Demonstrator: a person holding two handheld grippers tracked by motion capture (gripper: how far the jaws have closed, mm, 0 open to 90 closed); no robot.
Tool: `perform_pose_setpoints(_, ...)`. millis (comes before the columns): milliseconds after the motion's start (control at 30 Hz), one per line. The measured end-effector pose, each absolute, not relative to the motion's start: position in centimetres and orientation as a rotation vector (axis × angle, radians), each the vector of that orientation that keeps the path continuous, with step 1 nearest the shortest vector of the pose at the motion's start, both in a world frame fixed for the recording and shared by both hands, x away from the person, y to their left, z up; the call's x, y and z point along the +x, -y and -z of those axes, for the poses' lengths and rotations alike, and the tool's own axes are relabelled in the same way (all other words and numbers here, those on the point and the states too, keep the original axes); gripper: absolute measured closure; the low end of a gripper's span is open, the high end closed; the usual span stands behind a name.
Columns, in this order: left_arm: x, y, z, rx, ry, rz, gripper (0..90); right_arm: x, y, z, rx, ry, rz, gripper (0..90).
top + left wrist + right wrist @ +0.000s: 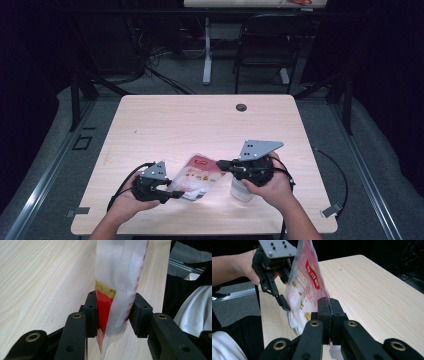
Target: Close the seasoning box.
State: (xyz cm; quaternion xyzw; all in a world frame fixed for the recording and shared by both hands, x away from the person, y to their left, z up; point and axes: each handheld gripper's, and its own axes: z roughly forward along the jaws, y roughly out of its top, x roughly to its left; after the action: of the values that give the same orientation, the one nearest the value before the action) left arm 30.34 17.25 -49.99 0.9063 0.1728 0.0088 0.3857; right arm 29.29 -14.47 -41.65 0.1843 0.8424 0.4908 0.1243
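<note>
two grippers hold a snack pouch over the counter

the left gripper (112, 312) pinches the lower end of a red and white plastic snack pouch (117, 285), its two black pads pressed against either side of the bag so that the film bulges between them. in the high view this left gripper (172, 194) sits near the front edge of the counter (165, 120), carried by the person's left hand (125, 202).

the right gripper (329, 307) has its jaws pressed together on an edge of the same pouch (305, 287), the thin film caught in the narrow seam between the pads. in the high view the right gripper (222, 164) meets the pouch (196, 176) at its far, red-printed end, with the right hand (272, 182) wrapped around the gripper body.

the pouch is lifted between the two grippers, tilted up off the pale wooden counter. below the right hand a clear container (241, 191) stands on the counter. a dark round grommet hole (241, 107) sits near the counter's far edge, and a black chair (267, 45) stands on the floor beyond.
</note>
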Motion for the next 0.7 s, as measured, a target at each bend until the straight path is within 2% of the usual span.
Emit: perform_pose_setpoints(700, 30.5, -16.9, 49.3, 2.335, -0.464, -0.035, 64.8, 29.8, 16.0, 44.3, 0.639, -2.433, -1.461, 88.2)
